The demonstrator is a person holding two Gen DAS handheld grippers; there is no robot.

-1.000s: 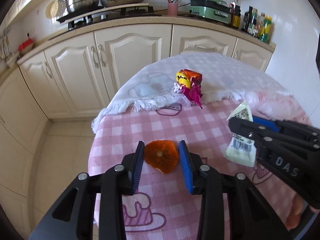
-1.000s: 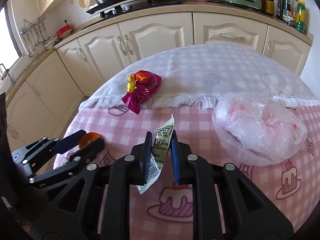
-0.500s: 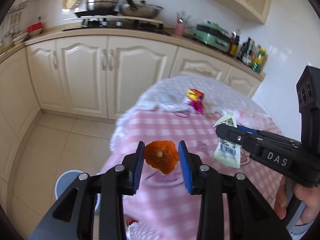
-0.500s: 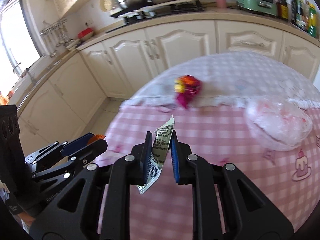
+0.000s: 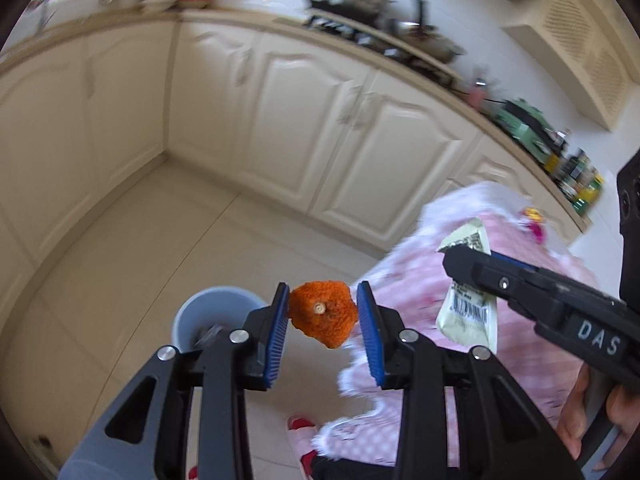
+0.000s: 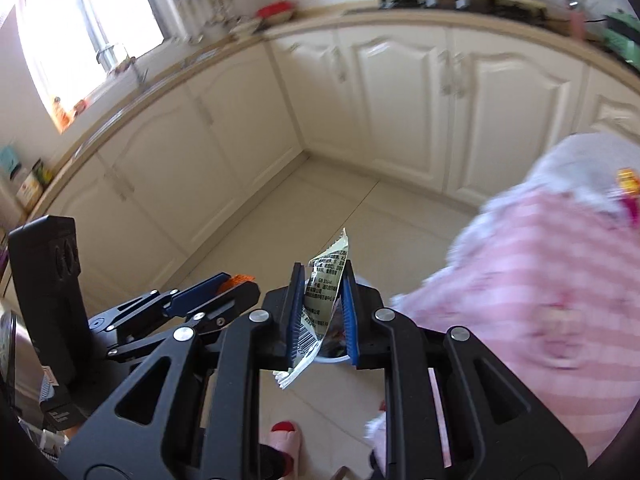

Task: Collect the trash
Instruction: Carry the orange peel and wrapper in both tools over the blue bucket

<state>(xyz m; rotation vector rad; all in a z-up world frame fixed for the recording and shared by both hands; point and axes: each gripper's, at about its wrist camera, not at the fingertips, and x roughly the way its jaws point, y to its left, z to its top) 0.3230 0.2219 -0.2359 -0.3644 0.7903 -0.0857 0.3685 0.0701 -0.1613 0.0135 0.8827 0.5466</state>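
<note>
1. Since a second ago both grippers have swung off the table top and out over the floor; the pink checked tablecloth [image 5: 516, 364] now sits at the right edge of each view, and a grey bin [image 5: 208, 314] has come into sight.
2. The left gripper [image 5: 323, 318] is clamped on an orange peel [image 5: 325, 316], held between its blue pads in the air, with the bin's rim just beside and below its left finger.
3. The right gripper [image 6: 321, 312] is clamped on a pale printed wrapper [image 6: 322, 300], which stands upright between the pads, its torn tip above them and its barcode end hanging below. In the right wrist view the bin is mostly hidden behind these fingers.
4. The two grippers are side by side, close but apart.
5. A red and yellow snack wrapper [image 5: 534, 218] lies on the table, well apart from both.
6. Beyond are cream cabinets [image 5: 320, 120], tiled floor [image 5: 140, 264] and a slippered foot [image 6: 282, 438].
</note>
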